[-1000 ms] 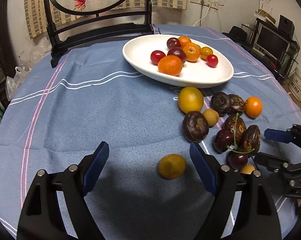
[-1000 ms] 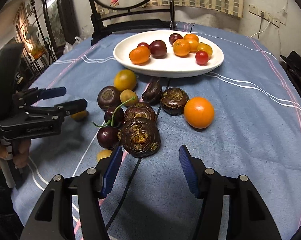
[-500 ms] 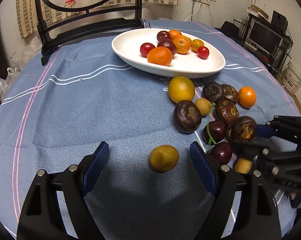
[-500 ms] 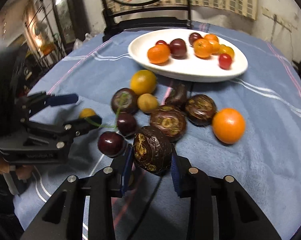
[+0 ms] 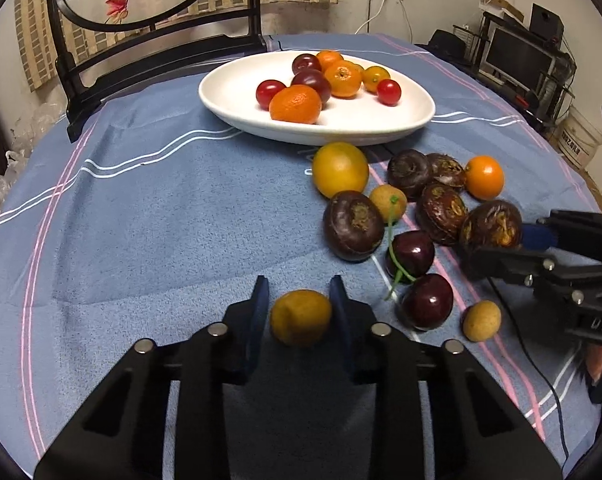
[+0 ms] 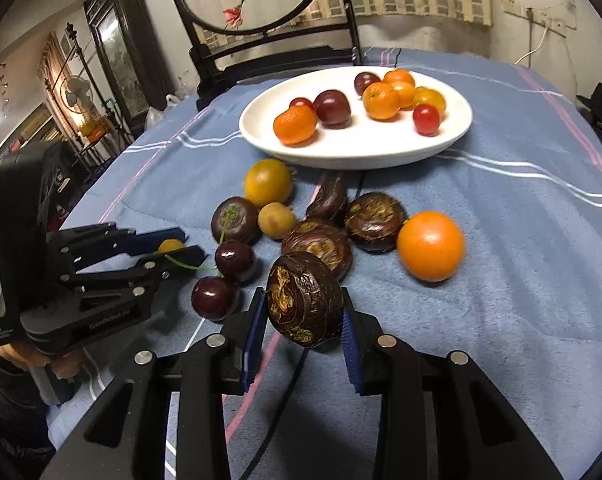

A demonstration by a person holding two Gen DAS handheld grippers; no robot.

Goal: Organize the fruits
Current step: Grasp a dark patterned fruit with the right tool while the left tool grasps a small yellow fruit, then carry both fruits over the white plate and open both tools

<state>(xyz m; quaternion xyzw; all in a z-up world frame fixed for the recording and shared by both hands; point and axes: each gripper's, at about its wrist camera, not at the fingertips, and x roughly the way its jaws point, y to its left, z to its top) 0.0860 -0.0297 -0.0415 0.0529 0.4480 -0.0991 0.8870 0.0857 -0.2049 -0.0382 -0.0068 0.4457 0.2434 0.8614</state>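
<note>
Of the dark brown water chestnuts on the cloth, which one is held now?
The water chestnut nearest the camera, clamped between the pads of the right hand-held gripper. The other dark ones lie loose on the blue tablecloth, near the white plate.

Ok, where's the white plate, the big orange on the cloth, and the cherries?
white plate (image 6: 261, 136), right wrist view, bare left rim.
big orange (image 6: 431, 246), right wrist view, its middle.
cherries (image 5: 411, 253), left wrist view, upper cherry's skin.

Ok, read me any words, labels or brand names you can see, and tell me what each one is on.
"GenRobot.AI": on the side of the left gripper, seen from the right wrist camera.
"DAS": on the body of the right gripper, cut off at the edge of the picture.
Small print at the back of the left gripper: too small to read.
Writing on the white bucket: too blurred to read.
</note>
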